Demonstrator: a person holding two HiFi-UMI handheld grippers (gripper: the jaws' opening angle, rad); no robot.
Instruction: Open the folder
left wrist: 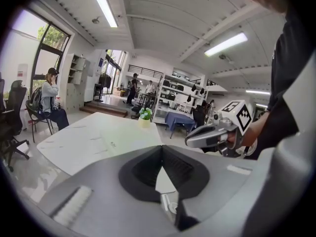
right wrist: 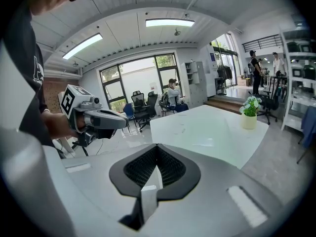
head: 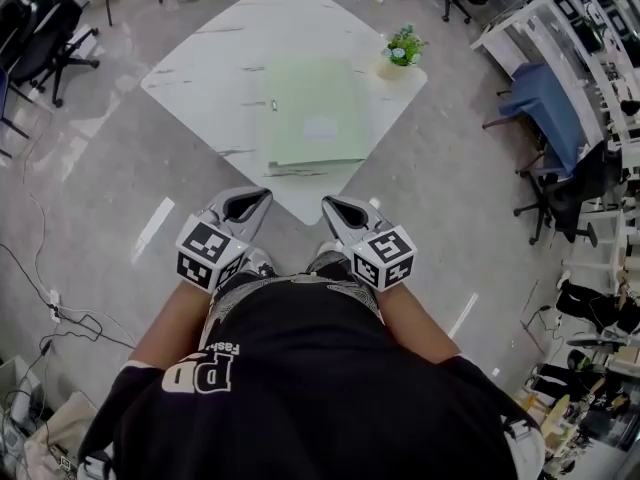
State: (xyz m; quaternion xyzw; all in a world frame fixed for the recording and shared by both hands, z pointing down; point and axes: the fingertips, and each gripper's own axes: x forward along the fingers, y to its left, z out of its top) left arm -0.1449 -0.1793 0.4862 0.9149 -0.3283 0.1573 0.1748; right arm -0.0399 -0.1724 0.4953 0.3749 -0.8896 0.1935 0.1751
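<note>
A pale green folder [head: 312, 113] lies flat and closed on the white marble table [head: 200, 68]. It also shows faintly in the left gripper view [left wrist: 117, 136] and the right gripper view [right wrist: 210, 132]. Both grippers are held close to my body, short of the table's near corner. My left gripper [head: 258, 196] has its jaws together with nothing between them [left wrist: 160, 148]. My right gripper [head: 331, 204] is likewise shut and empty [right wrist: 157, 146]. Each gripper sees the other beside it: the right one [left wrist: 213, 135] and the left one [right wrist: 101, 118].
A small potted plant [head: 403, 48] stands at the table's right corner, next to the folder. Office chairs [head: 55, 28] stand at the left, a blue-draped chair [head: 545, 103] and shelves at the right. Cables [head: 50, 308] lie on the floor. A seated person [left wrist: 52, 102] is beyond the table.
</note>
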